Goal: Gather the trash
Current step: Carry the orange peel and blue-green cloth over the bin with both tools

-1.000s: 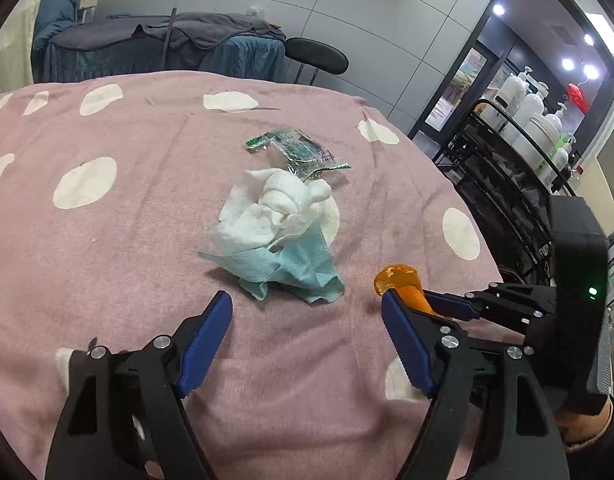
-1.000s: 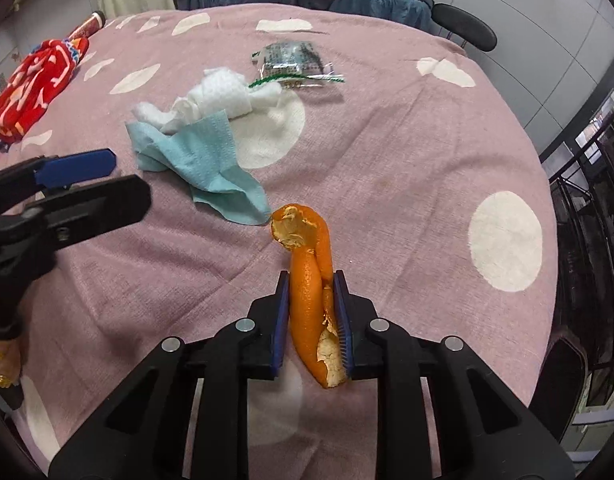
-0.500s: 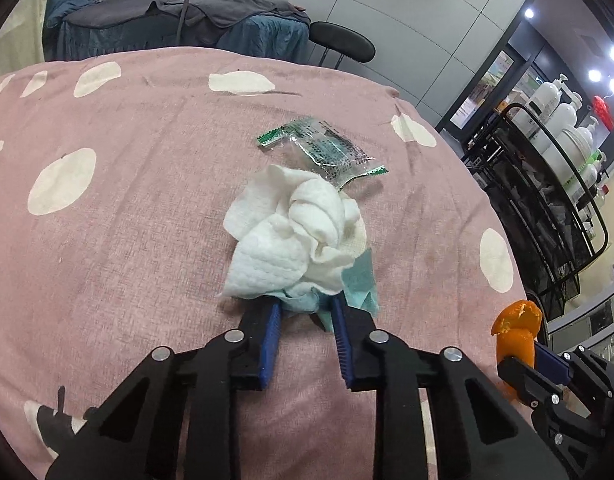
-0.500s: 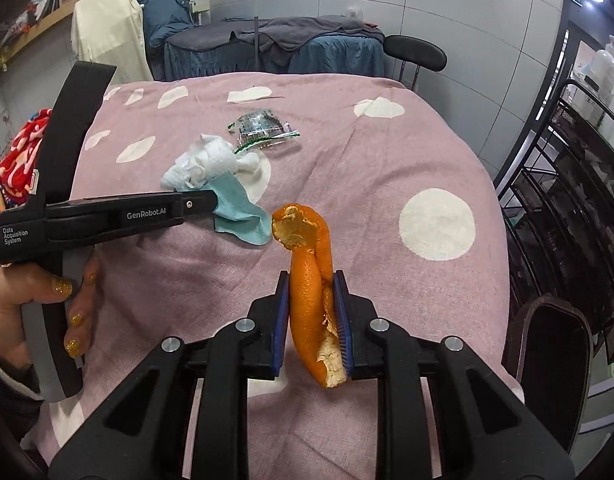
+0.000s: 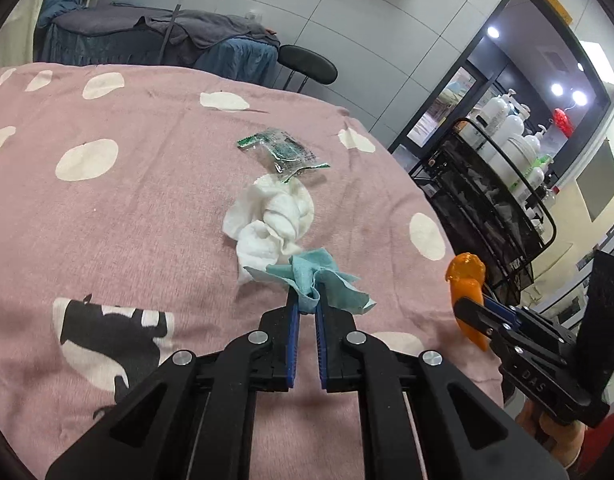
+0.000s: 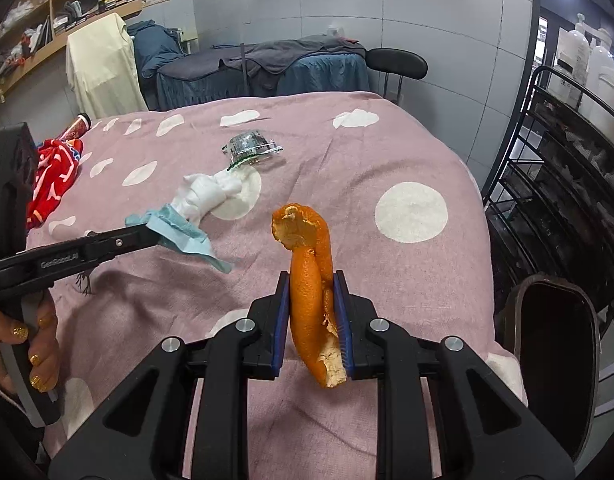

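A crumpled teal tissue (image 5: 319, 276) is pinched in my left gripper (image 5: 306, 300), which is shut on it just above the pink dotted cover (image 5: 127, 208). Behind the teal tissue lies a white wadded tissue (image 5: 273, 216), touching it. Farther back sits a clear green-printed wrapper (image 5: 285, 154). My right gripper (image 6: 311, 284) is shut on a long orange peel (image 6: 309, 276), held upright off the cover. In the right wrist view the left gripper (image 6: 147, 234) comes in from the left with the teal tissue (image 6: 179, 234), the white tissue (image 6: 205, 196) and the wrapper (image 6: 249, 146) beyond it.
A dark bin (image 6: 555, 360) stands open beside the bed at lower right. A black wire rack (image 6: 567, 184) with white bottles is on the right. A red patterned cloth (image 6: 53, 176) lies at the bed's left edge. A black stool (image 5: 307, 65) and another bed stand behind.
My left gripper went forward to the teal tissue, closed on it and pulled it back from under the white wad. My right gripper rose and tilted up with the peel.
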`<state>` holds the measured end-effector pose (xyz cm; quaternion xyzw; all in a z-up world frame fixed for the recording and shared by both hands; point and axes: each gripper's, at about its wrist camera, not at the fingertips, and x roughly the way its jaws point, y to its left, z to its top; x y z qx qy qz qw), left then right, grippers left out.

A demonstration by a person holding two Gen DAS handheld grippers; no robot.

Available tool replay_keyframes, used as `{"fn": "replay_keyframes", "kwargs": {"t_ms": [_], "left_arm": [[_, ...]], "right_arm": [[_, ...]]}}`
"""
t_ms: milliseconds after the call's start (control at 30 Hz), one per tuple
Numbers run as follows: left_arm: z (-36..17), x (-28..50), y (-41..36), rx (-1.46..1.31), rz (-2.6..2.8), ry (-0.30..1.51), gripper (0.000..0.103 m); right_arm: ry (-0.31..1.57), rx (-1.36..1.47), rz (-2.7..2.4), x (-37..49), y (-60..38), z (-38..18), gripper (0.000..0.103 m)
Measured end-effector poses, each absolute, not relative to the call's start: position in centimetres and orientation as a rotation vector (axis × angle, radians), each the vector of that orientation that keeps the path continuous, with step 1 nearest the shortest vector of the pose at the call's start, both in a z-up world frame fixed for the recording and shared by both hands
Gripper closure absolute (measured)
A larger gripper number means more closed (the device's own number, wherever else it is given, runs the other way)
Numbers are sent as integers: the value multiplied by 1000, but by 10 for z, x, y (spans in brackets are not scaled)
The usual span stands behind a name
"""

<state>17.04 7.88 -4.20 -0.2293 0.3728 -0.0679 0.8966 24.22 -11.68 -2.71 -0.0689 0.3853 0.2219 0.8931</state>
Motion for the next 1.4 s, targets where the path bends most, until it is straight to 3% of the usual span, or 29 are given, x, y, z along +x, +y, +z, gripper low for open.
{"fn": "replay_keyframes", "kwargs": {"t_ms": [367,1000,1400], "left_arm": [[-8,138,42,-425,-210,661,95],[12,153,-48,-321,-399,623,95],[20,164,-104,-239,-503,627,95]], "right_arm": [[751,-81,451,222,-140,-21,81],[629,6,185,205,-250,-8,81],[721,139,-61,236,-347,-51,81]]}}
